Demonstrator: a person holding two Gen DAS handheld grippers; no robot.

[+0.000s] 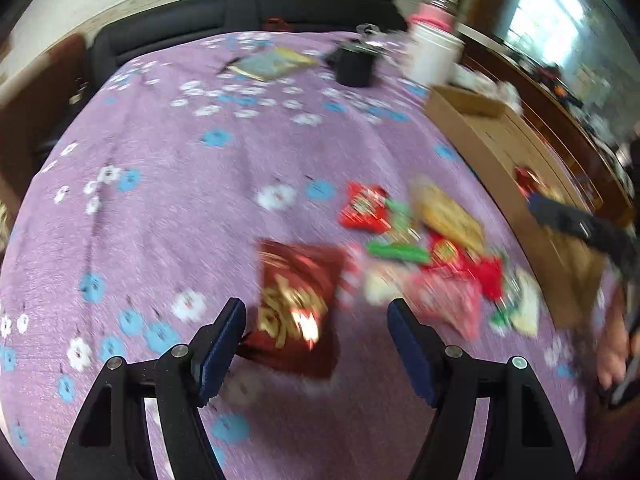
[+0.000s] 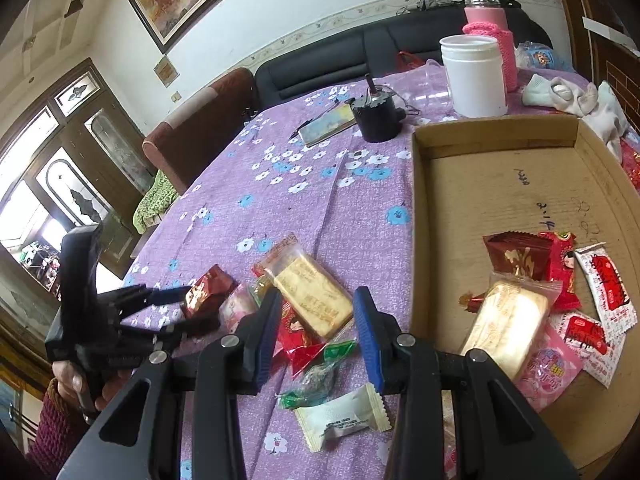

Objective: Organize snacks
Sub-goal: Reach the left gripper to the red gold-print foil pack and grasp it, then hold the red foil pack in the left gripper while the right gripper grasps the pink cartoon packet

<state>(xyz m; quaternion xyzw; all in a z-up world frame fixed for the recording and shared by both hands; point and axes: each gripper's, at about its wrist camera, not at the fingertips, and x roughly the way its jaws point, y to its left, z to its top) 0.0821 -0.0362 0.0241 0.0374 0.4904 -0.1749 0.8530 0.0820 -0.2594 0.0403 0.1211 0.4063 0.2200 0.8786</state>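
Observation:
My left gripper (image 1: 316, 306) (image 2: 185, 308) stands open over the purple flowered tablecloth (image 1: 168, 216). A dark red snack packet (image 1: 296, 308) (image 2: 208, 292) lies between its fingers, not squeezed. To its right is a loose pile of snacks (image 1: 424, 256). My right gripper (image 2: 318, 320) (image 1: 580, 224) hovers low with its jaws a little apart. The near end of a clear-wrapped biscuit (image 2: 312, 296) lies between its fingertips. A white candy packet (image 2: 344, 416) and green sweets (image 2: 316, 380) lie under it. The cardboard box (image 2: 500, 200) (image 1: 492, 140) holds another biscuit (image 2: 508, 328) and several red and pink packets.
At the table's far side stand a white jar (image 2: 476, 76), a pink-sleeved bottle (image 2: 488, 20), a black round device (image 2: 376, 116) and a notebook (image 2: 326, 124). White cloths (image 2: 580, 96) lie behind the box. A dark sofa (image 2: 320, 60) runs behind the table. A hand (image 2: 76, 384) holds the left gripper.

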